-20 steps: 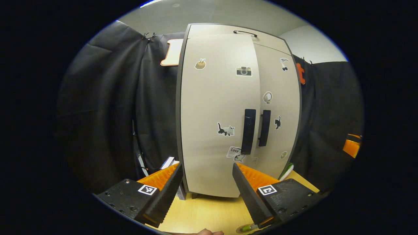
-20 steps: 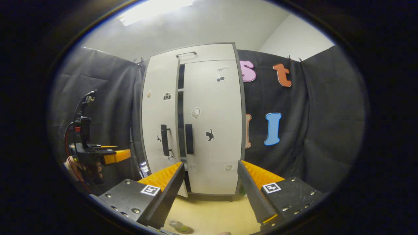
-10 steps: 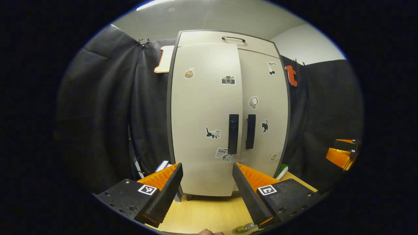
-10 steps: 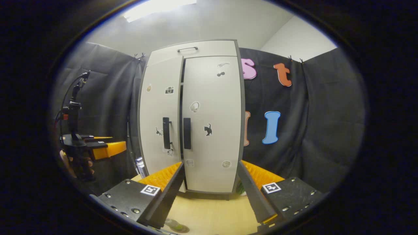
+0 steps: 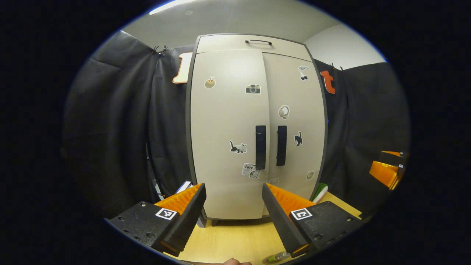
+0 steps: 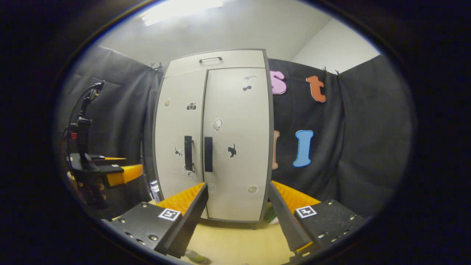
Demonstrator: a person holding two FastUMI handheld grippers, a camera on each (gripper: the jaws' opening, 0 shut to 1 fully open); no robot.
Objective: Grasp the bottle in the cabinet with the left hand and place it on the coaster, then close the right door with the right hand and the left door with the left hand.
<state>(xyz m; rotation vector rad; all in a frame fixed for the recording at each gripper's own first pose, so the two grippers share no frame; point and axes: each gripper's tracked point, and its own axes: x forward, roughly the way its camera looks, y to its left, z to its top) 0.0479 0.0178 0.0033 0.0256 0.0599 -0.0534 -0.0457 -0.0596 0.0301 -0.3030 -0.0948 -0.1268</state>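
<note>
Beige cabinet upright on wooden tabletop, both doors flush: left door and right door meeting at the centre, black handles side by side. Left gripper held level before the cabinet, facing the left door, jaws apart and empty; seen too from the right gripper view off to the cabinet's left, gripped by a hand. Right gripper likewise level before the cabinet, facing the right door, jaws apart, holding nothing. Bottle low before the cabinet, by the left gripper's right finger, on what looks like the coaster; barely visible. Compared with a second ago: left door then ajar with a dark gap at the seam, now shut; left gripper drawn back from the cabinet.
</note>
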